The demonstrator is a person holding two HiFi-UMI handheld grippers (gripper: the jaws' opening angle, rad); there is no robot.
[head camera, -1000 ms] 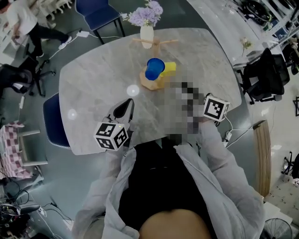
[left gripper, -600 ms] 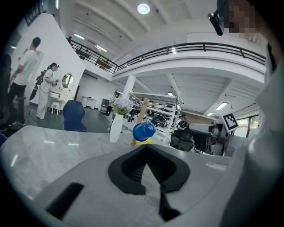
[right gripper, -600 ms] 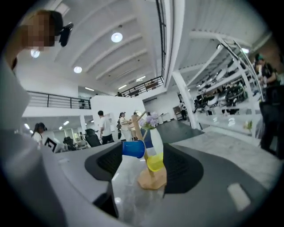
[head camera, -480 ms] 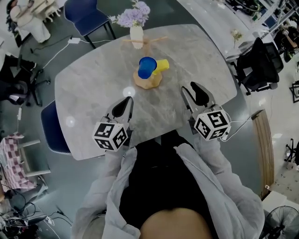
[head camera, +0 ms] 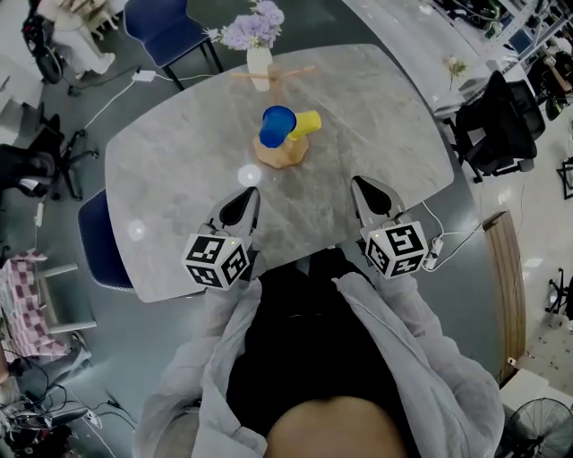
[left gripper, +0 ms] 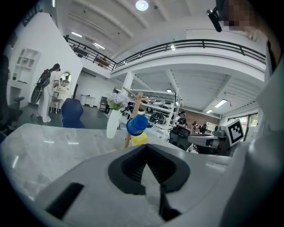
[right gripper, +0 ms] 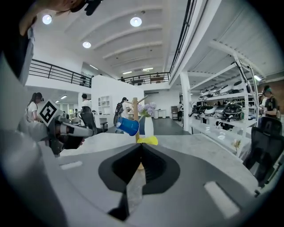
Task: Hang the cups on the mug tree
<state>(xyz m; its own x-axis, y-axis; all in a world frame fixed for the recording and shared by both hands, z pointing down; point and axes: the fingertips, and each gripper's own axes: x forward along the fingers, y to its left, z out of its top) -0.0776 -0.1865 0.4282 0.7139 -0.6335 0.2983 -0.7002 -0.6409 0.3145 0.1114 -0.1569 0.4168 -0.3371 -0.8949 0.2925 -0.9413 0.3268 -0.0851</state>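
Grey marbled surface [head camera: 179, 161] stands on a dark grey floor [head camera: 98, 85]. Blue chair [head camera: 166, 22] at far left, black office chair [head camera: 497, 125] at right. White ceiling carries round lights [right gripper: 136, 21]; railed balcony [left gripper: 186, 44] overhead; storage racks [right gripper: 230, 111] at right.

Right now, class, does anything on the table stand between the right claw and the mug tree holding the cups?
Nothing visible does. Only bare table lies between the shut, empty right claw and the mug tree, where the blue cup and yellow cup hang. The vase stands beyond the tree.
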